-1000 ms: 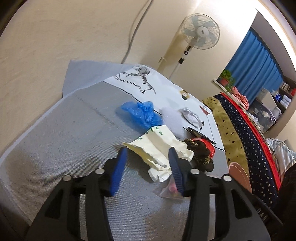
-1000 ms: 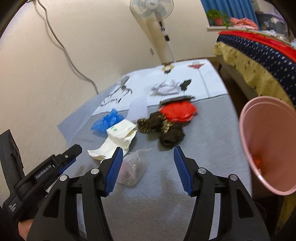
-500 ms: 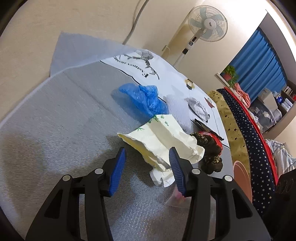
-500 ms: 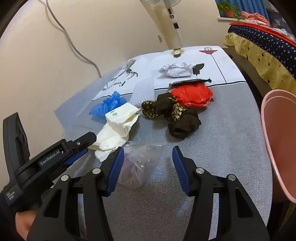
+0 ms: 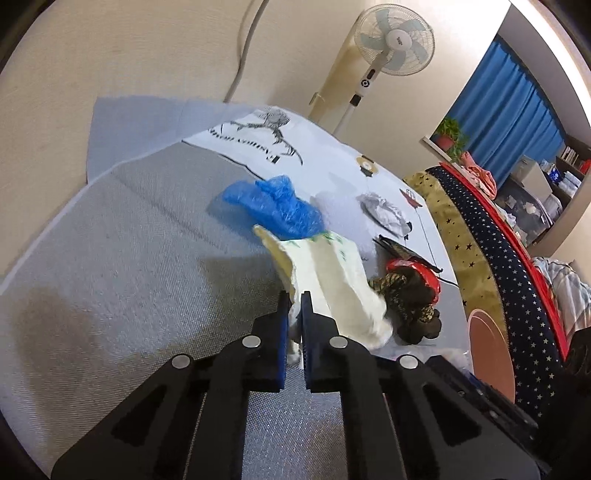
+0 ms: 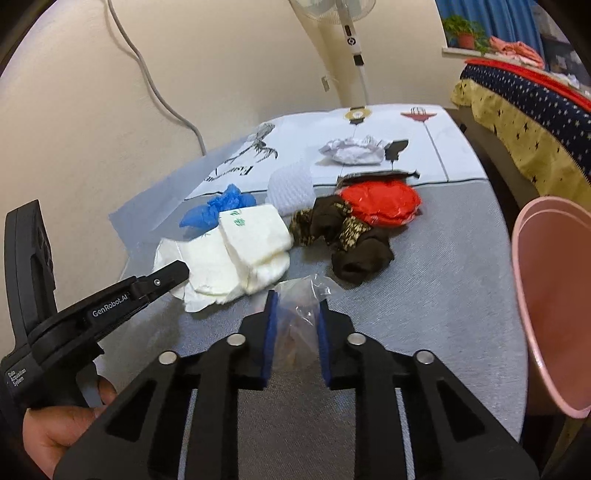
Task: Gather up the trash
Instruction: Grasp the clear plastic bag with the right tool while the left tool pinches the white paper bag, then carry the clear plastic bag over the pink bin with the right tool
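Your pink bin (image 6: 554, 295) runs off the right edge; the fan's (image 6: 334, 11) head is cut off above.

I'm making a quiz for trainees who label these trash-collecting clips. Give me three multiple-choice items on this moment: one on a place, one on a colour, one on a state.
1. Where is the pink bin?
A. at the table's right edge
B. on the table's middle
C. against the wall behind the fan

2. What colour is the crumpled glove beside the white paper wrapper?
A. red
B. blue
C. green

3. What lies between the right gripper's pads?
A. the brown wrapper
B. nothing
C. the clear plastic bag

Key:
1 A: the pink bin stands past the right rim of the table.
2 B: the glove by the white paper wrapper is blue.
3 C: the right gripper is closing, with the clear plastic bag between its pads; the brown wrapper lies farther off.
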{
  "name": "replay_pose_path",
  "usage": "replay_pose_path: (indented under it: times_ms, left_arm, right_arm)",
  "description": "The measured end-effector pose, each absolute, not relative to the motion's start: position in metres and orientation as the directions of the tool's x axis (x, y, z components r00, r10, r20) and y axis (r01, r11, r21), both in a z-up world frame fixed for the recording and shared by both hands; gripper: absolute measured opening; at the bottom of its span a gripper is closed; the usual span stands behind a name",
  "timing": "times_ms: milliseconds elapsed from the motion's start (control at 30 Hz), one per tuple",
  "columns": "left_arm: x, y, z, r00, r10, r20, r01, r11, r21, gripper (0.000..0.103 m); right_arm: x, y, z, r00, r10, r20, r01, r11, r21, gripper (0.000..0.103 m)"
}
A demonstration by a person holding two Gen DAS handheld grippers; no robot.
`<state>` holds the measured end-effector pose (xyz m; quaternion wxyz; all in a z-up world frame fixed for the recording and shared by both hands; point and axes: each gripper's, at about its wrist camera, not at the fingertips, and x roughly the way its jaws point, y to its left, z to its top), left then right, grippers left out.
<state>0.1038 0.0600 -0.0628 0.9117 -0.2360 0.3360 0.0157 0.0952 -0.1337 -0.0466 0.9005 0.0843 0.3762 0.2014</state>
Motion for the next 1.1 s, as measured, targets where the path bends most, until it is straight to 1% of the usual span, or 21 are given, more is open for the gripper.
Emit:
replay_pose_path:
  times_ms: [267,733,1100]
  left_arm:
    - [0.086,0.054,-0.038,0.807,-0.088,-0.583,-0.152,0.924,-0.350,0.005]
    - [0.056,0.049,-0.015,0.831,-0.048,-0.554,-0.126,0.954,-0.273,0.004]
    - [0.039,0.036,0.001,0.847,-0.052,-0.530,-0.091,0.966,-0.241,0.004]
  right_arm:
    - [0.079,-0.148,-0.023,0.693,0.393,-0.604,-0.279,0.919,0.278,0.014]
    - [0.046,-0.161,0.010,0.775,0.298,-0.558,-0.235,0.955,0.182,0.014]
    - [0.028,-0.190,0.037,0.845,0.133,-0.517,-0.119,0.991,0.061,0.014]
